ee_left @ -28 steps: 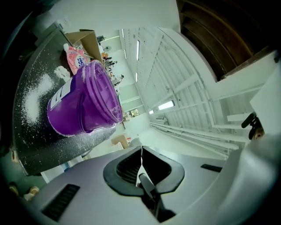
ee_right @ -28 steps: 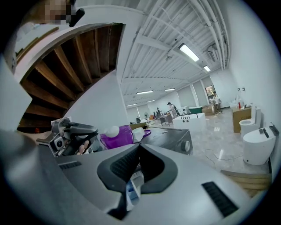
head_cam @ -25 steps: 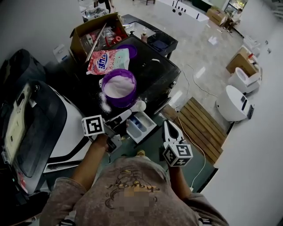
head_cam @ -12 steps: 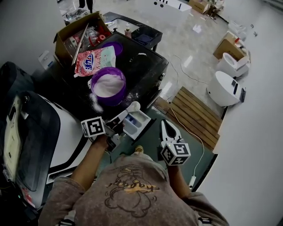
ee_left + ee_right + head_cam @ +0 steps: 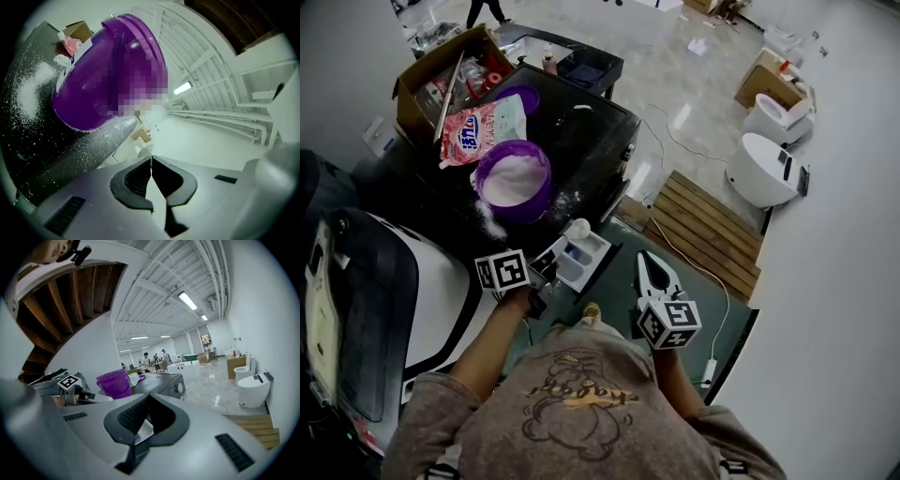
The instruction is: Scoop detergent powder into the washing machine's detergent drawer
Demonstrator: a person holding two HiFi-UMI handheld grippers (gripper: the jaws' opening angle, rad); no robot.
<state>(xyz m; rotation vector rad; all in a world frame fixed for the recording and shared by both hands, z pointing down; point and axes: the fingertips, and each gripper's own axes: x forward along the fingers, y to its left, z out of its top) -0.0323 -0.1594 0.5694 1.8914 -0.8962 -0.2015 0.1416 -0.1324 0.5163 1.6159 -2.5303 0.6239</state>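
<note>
Over the pulled-out detergent drawer (image 5: 598, 255), at the front of the black washing machine (image 5: 598, 131), hangs the white scoop (image 5: 577, 229), its bowl just above the compartments. The left gripper (image 5: 547, 262) has its tongs pinched on the scoop's handle. The right gripper (image 5: 646, 262) hovers apart, to the right of the drawer, with its tongs closed on nothing. A purple tub (image 5: 546, 187) of powder sits on the machine top behind the drawer, with spilled powder (image 5: 490, 225) beside it and the detergent bag (image 5: 478, 131) further back.

The scoop looks like light, stiff plastic, likely smooth enough to twist between the pads. A firm pinch well back on the handle seems right. The powder is loose and should pour at the first tilt or jump out on a jolt, so a slow roll of the wrist suits it.

Only the head view shows the scoop lined up over the drawer and both grippers together. The left gripper view shows its tips touching, the tub wall close up and grains scattered on the dark top, but not the scoop's bowl. The right gripper view looks level across the room, showing the tub side-on and people (image 5: 145, 359) far back in the hall
</note>
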